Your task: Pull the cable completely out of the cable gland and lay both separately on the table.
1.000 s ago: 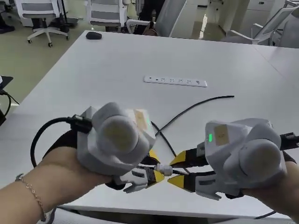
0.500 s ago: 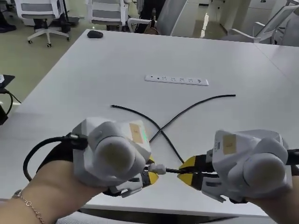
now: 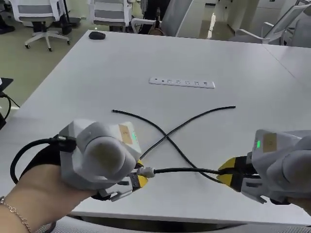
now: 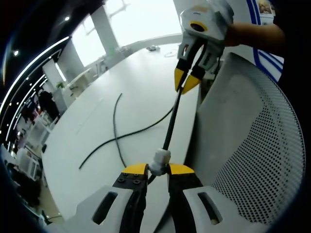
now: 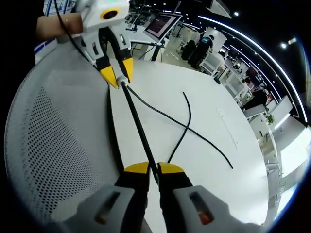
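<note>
Holding the white cable gland (image 3: 146, 171) tight, the left gripper (image 3: 138, 179) is hanging over the near edge of the white counter (image 3: 121, 68), on the left side. Its yellow-tipped fingers (image 4: 132, 170) are almost shut and are pinching the gland between them. The gland is up in the air, not lying on the counter. Far behind, near the back left corner of the counter, a dark computer mouse (image 3: 97, 35) is sitting, and white office chairs (image 3: 41, 14) are standing on the floor past it.

A black cable (image 3: 184, 170) is sticking out of the gland and running in a straight, tight line toward the right. It is not out of the gland yet. Behind this line, two black stretches of cable (image 3: 167, 136) are lying flat on the counter and crossing each other like an X. I cannot tell how they are joining up with the held piece. Farther back, a white power strip (image 3: 182, 83) is lying in the middle of the counter.

On the right, the right gripper (image 3: 224, 174) is gripping the other end of the tight line. Its fingers (image 5: 136, 169) are closed right down on the thin cable. The two grippers are well apart and pointing at each other. In both gripper views, a mesh chair back (image 4: 252, 121) is showing just beside the counter edge.
</note>
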The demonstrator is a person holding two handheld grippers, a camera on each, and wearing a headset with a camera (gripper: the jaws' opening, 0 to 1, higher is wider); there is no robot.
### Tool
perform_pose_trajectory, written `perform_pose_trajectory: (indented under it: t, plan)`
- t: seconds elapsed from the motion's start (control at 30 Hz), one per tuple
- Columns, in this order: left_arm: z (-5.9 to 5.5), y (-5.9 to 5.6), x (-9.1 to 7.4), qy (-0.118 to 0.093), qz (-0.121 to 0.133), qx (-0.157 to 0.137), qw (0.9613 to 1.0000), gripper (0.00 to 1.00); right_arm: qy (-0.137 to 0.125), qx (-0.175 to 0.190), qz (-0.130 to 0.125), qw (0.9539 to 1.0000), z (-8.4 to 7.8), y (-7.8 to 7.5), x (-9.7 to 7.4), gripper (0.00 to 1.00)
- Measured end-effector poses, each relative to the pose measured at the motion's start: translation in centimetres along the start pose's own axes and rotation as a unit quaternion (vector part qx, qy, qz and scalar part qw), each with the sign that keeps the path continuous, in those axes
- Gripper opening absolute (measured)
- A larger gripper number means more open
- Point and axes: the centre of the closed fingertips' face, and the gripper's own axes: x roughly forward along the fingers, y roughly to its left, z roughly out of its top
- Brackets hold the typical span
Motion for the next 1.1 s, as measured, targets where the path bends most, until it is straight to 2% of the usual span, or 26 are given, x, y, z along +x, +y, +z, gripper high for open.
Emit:
perform_pose_trajectory:
  t: [0.07, 0.33, 0.4, 0.5, 0.6, 0.7, 0.77, 0.83, 0.9, 0.97, 1.1]
  plan:
    - [-0.1, 0.0, -0.1, 0.001, 0.001, -0.002, 1.0000, 0.17, 0.010, 0.009, -0.011, 0.9999, -0.6, -0.4, -0.2, 0.04]
    - [-0.5, 0.0, 0.0, 0.002, 0.005, -0.009, 0.9999, 0.17, 0.058, 0.027, -0.026, 0.9976, -3.4, -1.1, 0.0, 0.05]
    - [-0.5, -0.1, 0.1, 0.003, 0.004, -0.011, 0.9999, 0.17, 0.074, 0.033, -0.033, 0.9962, -4.4, -1.6, -0.2, 0.05]
    - [-0.4, -0.6, 0.3, 0.006, 0.003, -0.003, 1.0000, 0.17, 0.104, 0.061, -0.053, 0.9913, -6.2, -2.6, -0.4, 0.06]
    - [-0.1, -0.8, 0.4, 0.005, 0.003, 0.000, 1.0000, 0.17, 0.116, 0.063, -0.053, 0.9898, -6.4, -2.4, -0.2, 0.07]
    - [0.0, -0.6, 0.5, 0.011, 0.010, 0.004, 0.9999, 0.17, 0.129, 0.056, -0.058, 0.9883, -6.2, -2.1, 0.0, 0.15]
    - [0.1, -0.6, 0.5, 0.007, 0.010, -0.001, 0.9999, 0.17, 0.123, 0.050, -0.045, 0.9901, -5.3, -1.2, 0.3, 0.17]
    - [0.7, -1.1, 0.6, -0.003, 0.002, -0.019, 0.9998, 0.17, 0.106, 0.040, -0.020, 0.9934, -3.7, 0.2, 0.8, 0.17]
    - [1.1, -1.3, 0.7, -0.005, 0.005, -0.009, 0.9999, 0.17, 0.093, 0.018, -0.002, 0.9955, -2.2, 1.3, 1.3, 0.17]
    - [1.1, -1.6, 1.2, 0.001, 0.003, -0.006, 1.0000, 0.17, 0.074, -0.001, 0.022, 0.9970, -0.1, 2.9, 1.8, 0.18]
    - [1.4, -2.4, 1.5, -0.002, -0.006, -0.004, 1.0000, 0.17, 0.020, -0.005, 0.049, 0.9986, 4.0, 5.1, 2.3, 0.18]
